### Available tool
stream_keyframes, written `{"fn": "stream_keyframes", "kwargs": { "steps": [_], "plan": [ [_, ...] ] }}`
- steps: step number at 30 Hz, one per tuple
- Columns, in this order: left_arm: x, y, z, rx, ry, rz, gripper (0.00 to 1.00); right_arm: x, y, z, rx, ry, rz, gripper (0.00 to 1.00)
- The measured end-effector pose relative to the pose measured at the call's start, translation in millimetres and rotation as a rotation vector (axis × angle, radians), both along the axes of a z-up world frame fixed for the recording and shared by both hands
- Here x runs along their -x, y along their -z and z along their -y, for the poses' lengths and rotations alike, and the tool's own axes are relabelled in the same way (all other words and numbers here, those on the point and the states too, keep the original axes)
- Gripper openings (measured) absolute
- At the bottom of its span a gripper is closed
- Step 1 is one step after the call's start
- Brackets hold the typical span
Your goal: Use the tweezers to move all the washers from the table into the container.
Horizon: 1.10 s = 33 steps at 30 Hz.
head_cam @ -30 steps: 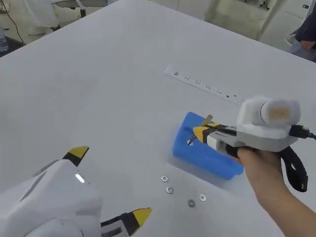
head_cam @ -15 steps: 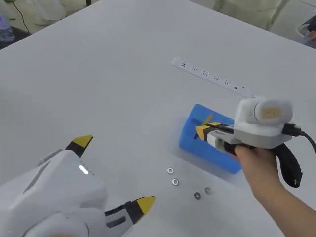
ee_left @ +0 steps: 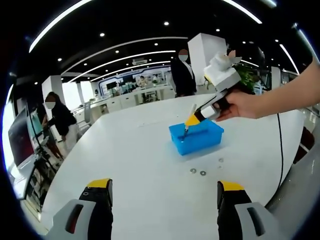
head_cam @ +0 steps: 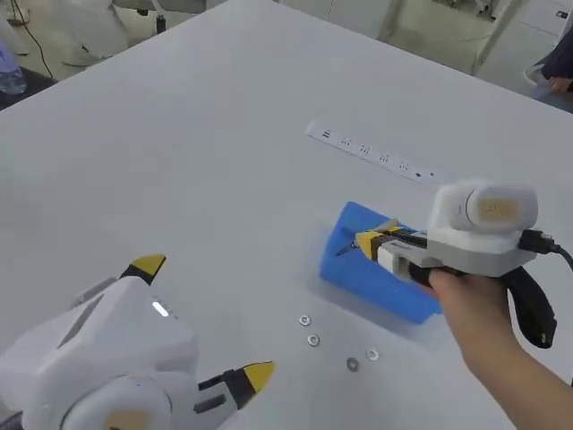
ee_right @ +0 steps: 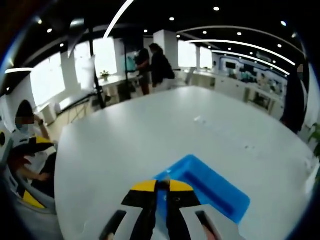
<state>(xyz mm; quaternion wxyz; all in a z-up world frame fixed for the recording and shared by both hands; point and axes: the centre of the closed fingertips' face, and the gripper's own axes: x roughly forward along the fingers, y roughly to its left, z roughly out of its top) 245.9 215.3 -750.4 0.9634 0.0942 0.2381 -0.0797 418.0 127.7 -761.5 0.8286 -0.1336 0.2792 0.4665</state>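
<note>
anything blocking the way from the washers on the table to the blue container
Nothing visible does. The four washers lie on bare table just beside the blue container, with open surface between them and its near wall. The right gripper holds the tweezers above the container, not over that gap.

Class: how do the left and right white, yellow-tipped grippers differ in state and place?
The left gripper is open and empty; the right gripper is shut on metal tweezers. The left hovers over white table; the right over the blue plastic container. Both have yellow tips.
</note>
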Motion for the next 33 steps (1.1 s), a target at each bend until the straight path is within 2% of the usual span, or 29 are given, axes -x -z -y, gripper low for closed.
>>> {"fn": "stream_keyframes", "kwargs": {
  "steps": [4,6,10,14,21,27,33],
  "plan": [
    [-0.1,0.2,-0.1,-0.007,0.001,0.0,0.88,16.7,-16.4,3.1,-0.002,-0.03,0.017,0.03],
    [0.1,0.7,-0.3,-0.012,0.002,-0.003,0.88,23.4,-19.8,3.7,-0.002,-0.041,0.021,0.03],
    [0.0,0.4,-0.1,-0.013,0.004,-0.001,0.88,37.8,-20.4,3.8,-0.009,-0.057,-0.015,0.02],
    [-0.2,0.8,-0.4,-0.017,0.004,-0.003,0.88,50.4,-13.8,3.0,0.007,-0.075,-0.036,0.03],
    [-0.2,1.6,-0.3,-0.018,0.006,-0.007,0.87,71.2,10.3,-2.8,0.092,-0.134,-0.042,0.03],
    [0.1,1.9,-0.1,-0.019,0.007,-0.008,0.87,79.3,30.0,-6.0,0.16,-0.181,-0.05,0.03],
    [0.1,1.9,-1.2,-0.019,0.003,-0.007,0.87,80.4,38.7,-7.4,0.197,-0.199,-0.056,0.03]
  ]
}}
